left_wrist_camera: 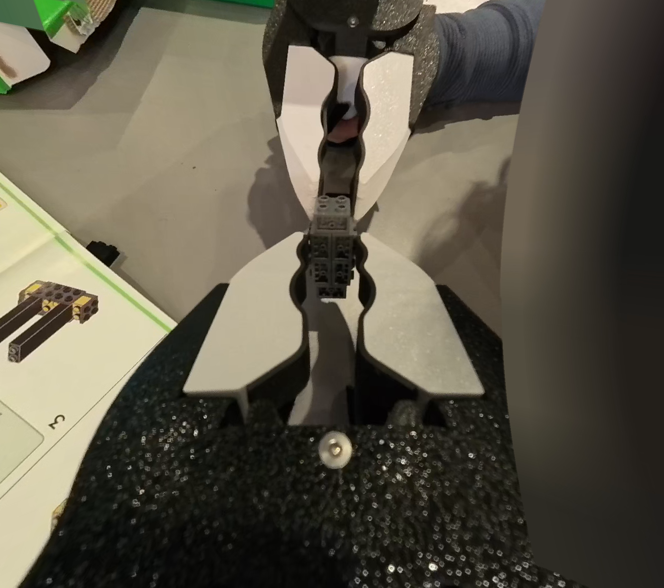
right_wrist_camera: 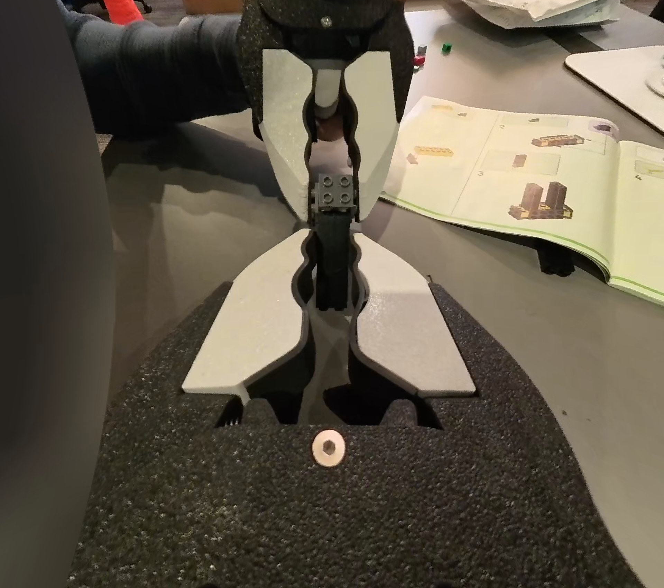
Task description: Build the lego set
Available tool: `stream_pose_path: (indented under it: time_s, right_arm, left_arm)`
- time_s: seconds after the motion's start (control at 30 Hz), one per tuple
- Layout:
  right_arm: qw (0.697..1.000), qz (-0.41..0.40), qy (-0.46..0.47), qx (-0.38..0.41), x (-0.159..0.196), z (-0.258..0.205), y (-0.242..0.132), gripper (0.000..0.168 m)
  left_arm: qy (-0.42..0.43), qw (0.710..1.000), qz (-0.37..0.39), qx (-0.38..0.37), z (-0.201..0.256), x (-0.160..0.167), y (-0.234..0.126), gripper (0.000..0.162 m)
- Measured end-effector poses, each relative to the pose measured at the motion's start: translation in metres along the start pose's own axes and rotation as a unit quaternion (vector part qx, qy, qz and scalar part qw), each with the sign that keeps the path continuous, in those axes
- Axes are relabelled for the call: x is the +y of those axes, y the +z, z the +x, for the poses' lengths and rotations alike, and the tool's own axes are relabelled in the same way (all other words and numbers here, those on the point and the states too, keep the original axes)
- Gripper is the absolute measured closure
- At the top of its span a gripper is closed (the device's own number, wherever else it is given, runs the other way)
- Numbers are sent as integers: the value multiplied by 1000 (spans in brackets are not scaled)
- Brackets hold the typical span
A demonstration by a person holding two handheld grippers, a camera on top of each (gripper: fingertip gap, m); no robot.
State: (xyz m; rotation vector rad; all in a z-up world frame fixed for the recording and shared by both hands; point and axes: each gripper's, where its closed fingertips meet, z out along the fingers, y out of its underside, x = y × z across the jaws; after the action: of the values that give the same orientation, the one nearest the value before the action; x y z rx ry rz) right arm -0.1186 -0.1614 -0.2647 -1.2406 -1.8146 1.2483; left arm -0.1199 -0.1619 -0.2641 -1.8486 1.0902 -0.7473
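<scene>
Left wrist view: my left gripper (left_wrist_camera: 332, 247) has its jaws clenched on a dark lego column (left_wrist_camera: 332, 265); my right gripper (left_wrist_camera: 332, 207), tip to tip opposite, clamps the grey studded brick (right_wrist_camera: 336, 193) at its far end. Instruction booklet (right_wrist_camera: 521, 171) open on the bench (right_wrist_camera: 503, 355).

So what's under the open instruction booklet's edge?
A black Lego piece pokes out from under the instruction booklet, lying on the grey table. How far it extends beneath the pages is hidden.
</scene>
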Motion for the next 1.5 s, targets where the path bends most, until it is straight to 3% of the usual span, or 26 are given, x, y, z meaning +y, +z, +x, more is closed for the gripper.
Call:
stream_pose_path:
  time_s: [0.77, 1.03, 1.5]
  right_arm:
    - [996, -75, -43, -17, 8, -15, 5, 153]
    - [987, -134, -85, -2, 15, -20, 6, 153]
    - [996, -84, -39, -8, 2, -16, -1, 153]
  left_arm:
    - [34, 995, -87, 24, 16, 10, 1, 138]
    - [67, 988, -137, 19, 20, 19, 3, 138]
    - [32, 998, -33, 35, 17, 1, 1, 138]
